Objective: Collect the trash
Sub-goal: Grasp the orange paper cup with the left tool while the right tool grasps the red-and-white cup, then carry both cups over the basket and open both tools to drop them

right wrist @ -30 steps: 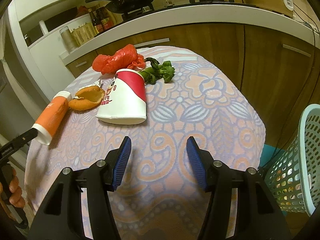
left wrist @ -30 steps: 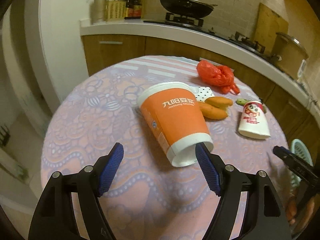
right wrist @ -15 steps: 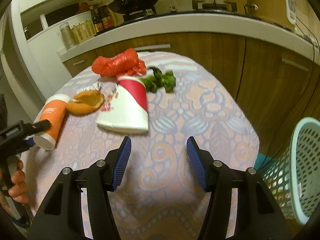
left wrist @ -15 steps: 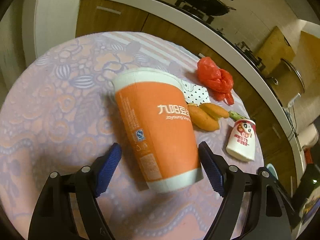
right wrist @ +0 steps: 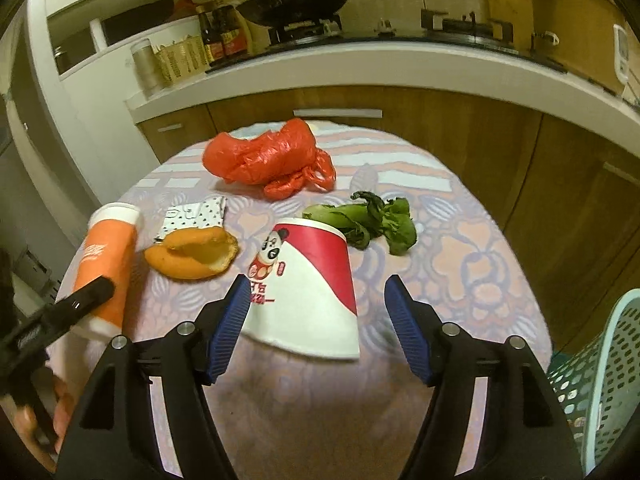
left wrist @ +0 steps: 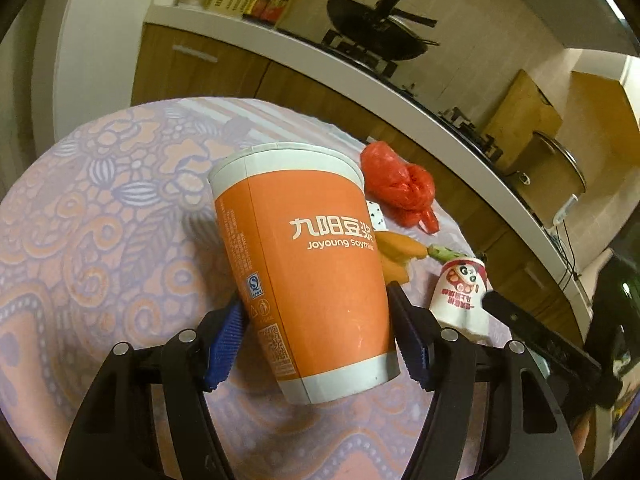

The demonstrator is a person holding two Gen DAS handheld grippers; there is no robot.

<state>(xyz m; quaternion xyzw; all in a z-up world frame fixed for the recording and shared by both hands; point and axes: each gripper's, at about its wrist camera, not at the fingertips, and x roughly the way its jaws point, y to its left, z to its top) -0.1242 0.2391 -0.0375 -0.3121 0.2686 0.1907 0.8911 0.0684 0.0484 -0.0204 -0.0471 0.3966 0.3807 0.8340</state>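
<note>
Orange cup point(left wrist: 308, 276) is lying on the table point(left wrist: 100, 240), and I am clamping my left gripper point(left wrist: 316, 336) onto it. My right gripper point(right wrist: 316, 320) is hanging spread around the white-and-red cup point(right wrist: 308, 292). Next I'd lift toward the basket point(right wrist: 600, 380).

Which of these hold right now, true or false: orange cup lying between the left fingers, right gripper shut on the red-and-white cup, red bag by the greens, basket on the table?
1. The orange cup lies between the left gripper's fingers. True.
2. The right gripper is shut on the red-and-white cup. False: open, fingers either side.
3. The red bag lies behind the greens. True.
4. The basket sits on the table. False: beside it, lower.
</note>
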